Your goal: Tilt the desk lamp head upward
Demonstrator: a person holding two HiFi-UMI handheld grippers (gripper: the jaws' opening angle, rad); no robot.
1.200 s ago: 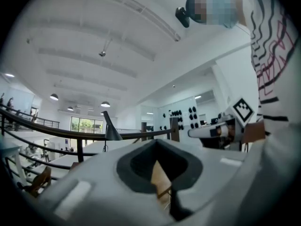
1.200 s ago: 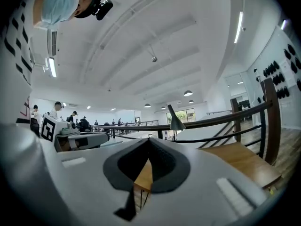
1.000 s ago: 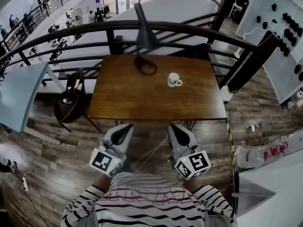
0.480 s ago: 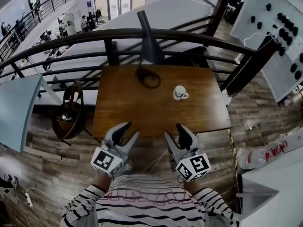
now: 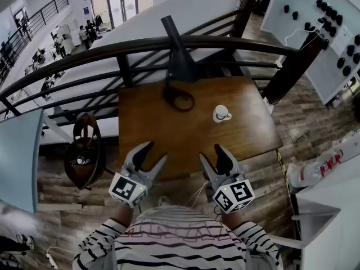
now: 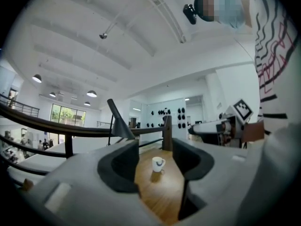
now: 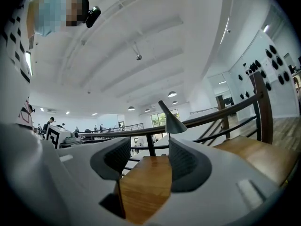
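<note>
The black desk lamp [image 5: 179,61] stands at the far edge of the wooden table [image 5: 169,134], its cone head pointing down over its ring base [image 5: 179,97]. My left gripper [image 5: 153,152] and right gripper [image 5: 212,153] hover over the table's near edge, well short of the lamp. Both are open, their jaws have just been opening, and nothing is between them. In the left gripper view the lamp [image 6: 121,124] stands far off, left of the left gripper [image 6: 155,154]. In the right gripper view the lamp [image 7: 173,121] rises beyond the right gripper [image 7: 149,160].
A white mug [image 5: 221,113] stands right of the lamp base. A dark railing [image 5: 140,44] runs behind the table. A round chair [image 5: 84,151] stands left of the table. A white wall panel with black pieces [image 5: 315,16] is at the right.
Both grippers have moved forward from in front of the table to over its near edge. Their jaws went from shut to open. The table and lamp now appear nearer.
</note>
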